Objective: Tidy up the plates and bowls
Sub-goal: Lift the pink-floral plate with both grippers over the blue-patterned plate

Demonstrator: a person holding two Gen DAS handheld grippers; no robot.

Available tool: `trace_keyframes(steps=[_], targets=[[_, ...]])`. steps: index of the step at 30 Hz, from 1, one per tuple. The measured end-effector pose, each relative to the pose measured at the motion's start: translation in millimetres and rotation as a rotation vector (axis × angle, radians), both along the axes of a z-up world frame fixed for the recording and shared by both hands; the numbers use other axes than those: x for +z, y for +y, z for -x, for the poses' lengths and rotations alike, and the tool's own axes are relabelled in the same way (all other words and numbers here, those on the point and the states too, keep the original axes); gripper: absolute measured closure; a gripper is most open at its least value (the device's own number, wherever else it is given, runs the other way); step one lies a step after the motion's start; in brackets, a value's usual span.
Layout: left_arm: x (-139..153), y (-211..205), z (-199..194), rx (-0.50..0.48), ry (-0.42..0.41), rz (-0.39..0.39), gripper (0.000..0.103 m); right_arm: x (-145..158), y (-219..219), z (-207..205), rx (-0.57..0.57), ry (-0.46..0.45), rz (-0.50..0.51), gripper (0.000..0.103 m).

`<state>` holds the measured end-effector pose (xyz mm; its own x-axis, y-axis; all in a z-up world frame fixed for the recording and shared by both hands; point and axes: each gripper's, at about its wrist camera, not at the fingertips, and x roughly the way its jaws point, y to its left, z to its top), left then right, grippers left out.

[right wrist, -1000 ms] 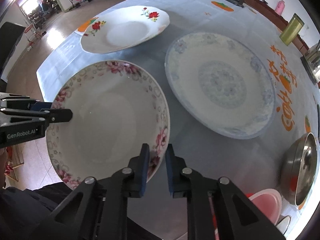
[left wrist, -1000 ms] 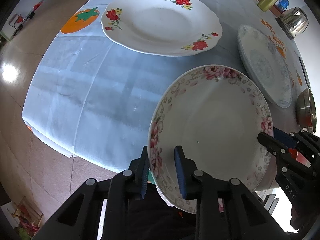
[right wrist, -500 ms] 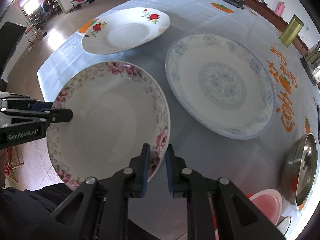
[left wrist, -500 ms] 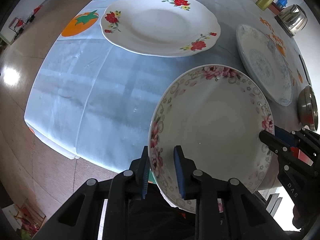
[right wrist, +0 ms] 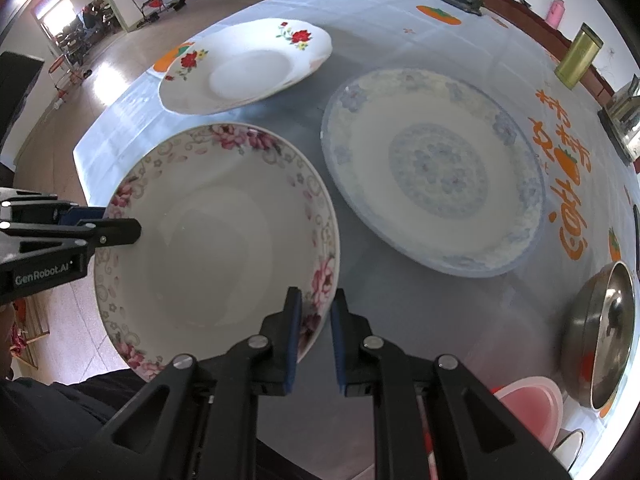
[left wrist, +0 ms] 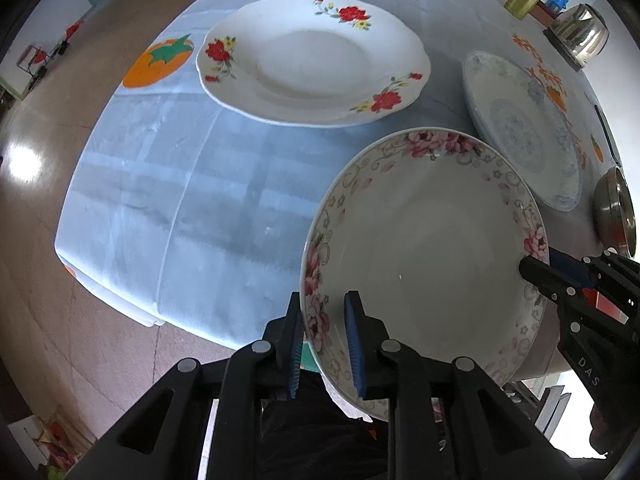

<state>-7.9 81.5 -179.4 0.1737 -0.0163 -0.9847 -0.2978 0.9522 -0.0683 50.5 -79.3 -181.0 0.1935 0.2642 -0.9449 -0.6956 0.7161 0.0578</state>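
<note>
A deep white plate with pink flowers (left wrist: 424,248) (right wrist: 216,240) hangs over the table's near edge between both grippers. My right gripper (right wrist: 316,296) is shut on the plate's right rim; in the left wrist view it (left wrist: 536,268) shows at the right. My left gripper (left wrist: 324,300) straddles the opposite rim and its jaws are closing, with a small gap still between the inner pad and the plate. It (right wrist: 120,226) also appears at the left of the right wrist view. Farther back a red-flowered plate (left wrist: 312,60) (right wrist: 248,72) and a blue-patterned plate (left wrist: 520,124) (right wrist: 436,192) lie on the table.
A light blue cloth with orange prints covers the table (left wrist: 160,200). A steel bowl (right wrist: 604,336) and a pink bowl (right wrist: 532,408) sit at the right edge. A green tin (right wrist: 578,56) and a kettle (left wrist: 580,36) stand at the far right. The floor lies beyond the table's left edge.
The left gripper's pads have drawn closer together around the plate's rim. The right gripper and the plate have stayed put.
</note>
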Motion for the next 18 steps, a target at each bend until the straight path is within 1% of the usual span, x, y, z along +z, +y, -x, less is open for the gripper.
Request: trace_keyframes(steps=[11,18], targets=[[20.8,-1.9,-1.2,-0.004,-0.034,-0.011,0.082,19.8,-4.0,-0.6,-0.008,-0.017,-0.016,0.089],[44.6,-7.1,-5.9,-0.027,-0.076,-0.023,0.082,40.6,-8.4,-6.9,-0.032,-0.051,-0.028,0.089]])
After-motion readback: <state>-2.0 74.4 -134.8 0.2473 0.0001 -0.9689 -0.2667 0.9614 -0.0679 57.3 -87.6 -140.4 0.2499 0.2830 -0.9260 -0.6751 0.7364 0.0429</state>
